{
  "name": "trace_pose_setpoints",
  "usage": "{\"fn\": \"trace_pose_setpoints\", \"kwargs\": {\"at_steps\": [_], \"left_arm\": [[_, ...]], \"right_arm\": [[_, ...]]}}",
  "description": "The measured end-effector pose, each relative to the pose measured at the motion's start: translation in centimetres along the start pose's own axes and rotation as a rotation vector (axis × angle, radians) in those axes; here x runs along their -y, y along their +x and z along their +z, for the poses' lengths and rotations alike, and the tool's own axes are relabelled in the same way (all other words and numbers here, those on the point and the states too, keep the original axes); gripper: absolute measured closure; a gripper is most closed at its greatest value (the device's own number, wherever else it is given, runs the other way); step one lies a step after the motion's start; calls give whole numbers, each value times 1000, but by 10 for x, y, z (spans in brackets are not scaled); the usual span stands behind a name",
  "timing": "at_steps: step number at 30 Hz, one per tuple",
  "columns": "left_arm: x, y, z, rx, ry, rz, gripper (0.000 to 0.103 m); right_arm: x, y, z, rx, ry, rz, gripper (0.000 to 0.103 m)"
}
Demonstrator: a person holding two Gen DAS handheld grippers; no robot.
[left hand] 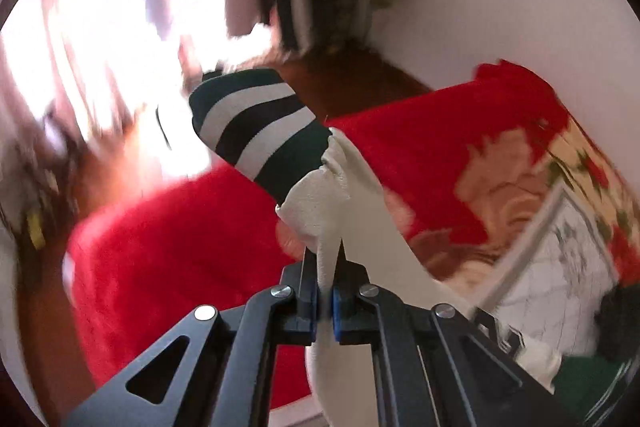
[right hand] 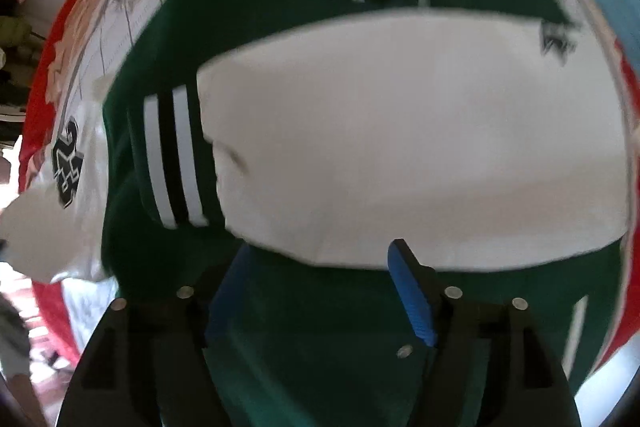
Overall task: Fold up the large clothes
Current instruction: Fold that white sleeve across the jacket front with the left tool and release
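1. The left gripper (left hand: pixel 329 263) has its jaws pressed together on the white sleeve (left hand: pixel 320 203) of the jacket (right hand: pixel 256 307). It holds the cloth near the striped cuff (left hand: pixel 256 131), which stands up above the fingers. I think it grips here so the whole sleeve follows when it is carried across.

2. The sleeve is in the air over the red blanket (left hand: pixel 180 247) of the bed. It runs back down to the jacket near the bed's right edge.

3. The right gripper (right hand: pixel 316 291) points straight down at the green body of the jacket, its jaws spread, with nothing pinched between them. No earlier view tells more.

4. In the right view the other white sleeve (right hand: pixel 400 139) lies already across the green chest, so this side looks folded.

5. The jacket lies flat on the blanket, collar toward the far edge. The lifted sleeve probably goes over the body next.
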State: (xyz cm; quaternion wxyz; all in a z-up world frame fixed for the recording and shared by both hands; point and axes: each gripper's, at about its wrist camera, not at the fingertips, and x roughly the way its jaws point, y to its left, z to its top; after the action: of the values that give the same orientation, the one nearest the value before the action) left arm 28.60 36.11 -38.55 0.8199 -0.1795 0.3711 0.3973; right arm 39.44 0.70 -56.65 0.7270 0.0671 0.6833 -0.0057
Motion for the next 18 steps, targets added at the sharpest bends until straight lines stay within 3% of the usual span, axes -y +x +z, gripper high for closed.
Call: {"fn": "trace_pose_setpoints", "kwargs": {"at_steps": [3, 8, 12, 18], "left_arm": [[40, -41, 9, 66, 124, -37, 101], [134, -103, -13, 73, 317, -185, 101], [223, -156, -69, 67, 491, -323, 101], [347, -215, -192, -80, 668, -555, 101]], "right_arm": [[4, -5, 9, 17, -1, -5, 29], [48, -21, 19, 22, 70, 45, 29], [114, -35, 21, 24, 142, 59, 29], [249, -38, -4, -25, 318, 41, 29]]}}
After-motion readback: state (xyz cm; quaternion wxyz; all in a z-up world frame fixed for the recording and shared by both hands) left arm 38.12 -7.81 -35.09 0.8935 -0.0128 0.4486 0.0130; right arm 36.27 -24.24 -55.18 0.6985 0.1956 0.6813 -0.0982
